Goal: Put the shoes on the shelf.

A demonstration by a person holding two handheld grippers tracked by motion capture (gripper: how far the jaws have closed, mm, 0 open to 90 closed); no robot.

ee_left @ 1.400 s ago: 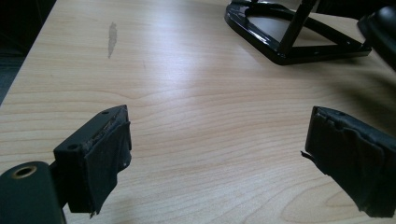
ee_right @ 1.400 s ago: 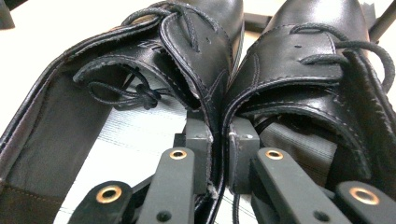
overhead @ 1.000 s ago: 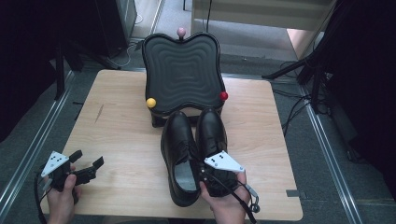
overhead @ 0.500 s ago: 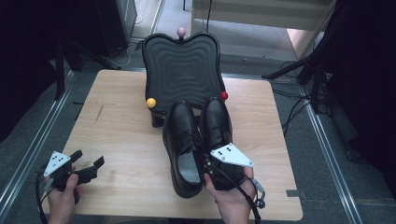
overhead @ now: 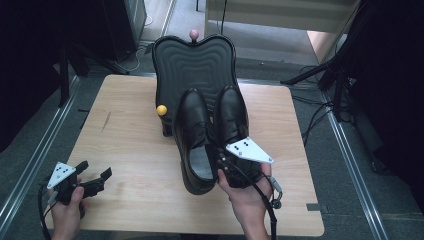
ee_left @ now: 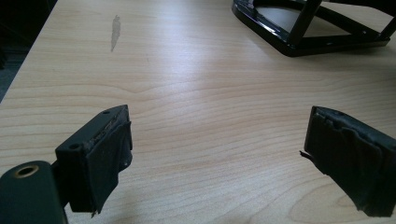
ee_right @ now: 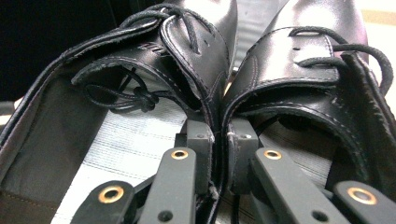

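Observation:
Two black leather lace-up shoes (overhead: pixel 210 135) are held side by side, toes resting up against the black ridged stand (overhead: pixel 194 60) at the table's back. My right gripper (overhead: pixel 225 167) is shut on both shoes' inner walls, one jaw inside each shoe. In the right gripper view the jaws pinch the two touching collars (ee_right: pixel 218 135), with the left shoe (ee_right: pixel 140 70) and right shoe (ee_right: pixel 317 60) rising ahead. My left gripper (overhead: pixel 92 180) stands open near the table's front left corner, its pads (ee_left: pixel 105 158) wide apart over bare wood.
The wooden table (overhead: pixel 125 125) has a small scuff (ee_left: pixel 115 30) at its left. The stand carries a yellow knob (overhead: pixel 161 110) and a pink knob (overhead: pixel 193 34); its black base frame (ee_left: pixel 303 32) lies ahead of my left gripper. Cables run on the floor at right.
My right gripper has carried both shoes forward and tilted them up, so their toes now lean on the stand and cover its red knob. The left gripper has stayed put.

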